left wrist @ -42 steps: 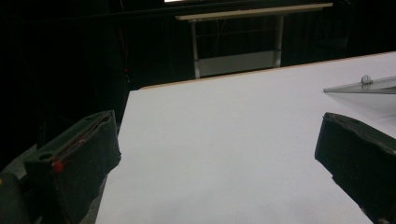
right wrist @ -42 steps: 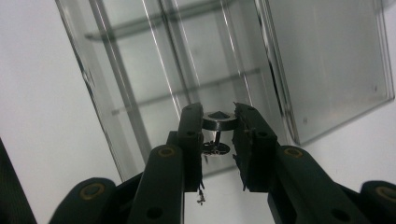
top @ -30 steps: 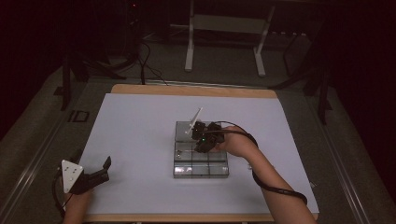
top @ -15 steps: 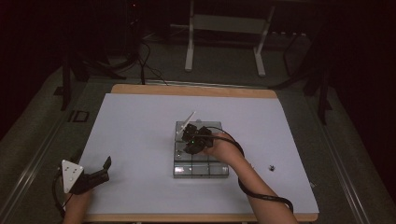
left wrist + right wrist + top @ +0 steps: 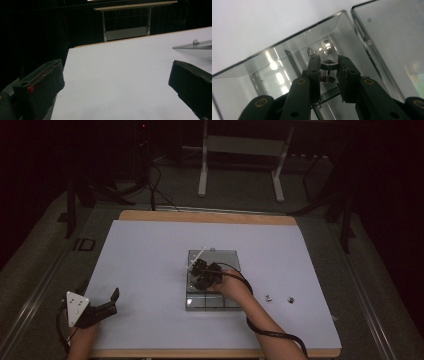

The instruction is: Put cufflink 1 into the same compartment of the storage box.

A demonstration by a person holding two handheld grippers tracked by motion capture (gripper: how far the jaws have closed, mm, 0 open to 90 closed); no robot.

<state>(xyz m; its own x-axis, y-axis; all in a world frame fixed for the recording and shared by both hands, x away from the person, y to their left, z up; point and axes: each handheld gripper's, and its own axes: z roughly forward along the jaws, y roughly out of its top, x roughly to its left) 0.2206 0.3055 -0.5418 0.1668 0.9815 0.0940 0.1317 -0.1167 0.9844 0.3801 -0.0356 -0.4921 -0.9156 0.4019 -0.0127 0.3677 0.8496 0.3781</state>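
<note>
Lowering the right gripper (image 5: 328, 63) into the clear box (image 5: 200, 306), compared with a second ago: then higher and nearer the box's back, now down and over its left side. Grips a small metal stud (image 5: 328, 66) between closed jaws, pads pressing on the stud's ring from both sides, pin and lower disc hanging beneath. Hangs just above the floor of an edge compartment, not yet touching it as far as can be told. Shares that compartment with a second stud (image 5: 322, 50), lying just beyond the jaws and apart from the held one.

Means, as a judgement, that sorting is at the placing step: carrying done, release next. Calls for a little more descent, then opening the jaws without knocking the stud already inside.

Uncovers, with the forearm shifted, two more small pieces (image 5: 279, 298) on the table (image 5: 150, 250) to the right of the box, probably next to be picked up.

Rests the left gripper (image 5: 117, 75) near the table's front left corner, same place as before, jaws wide apart and holding nothing, well apart from the box.
</note>
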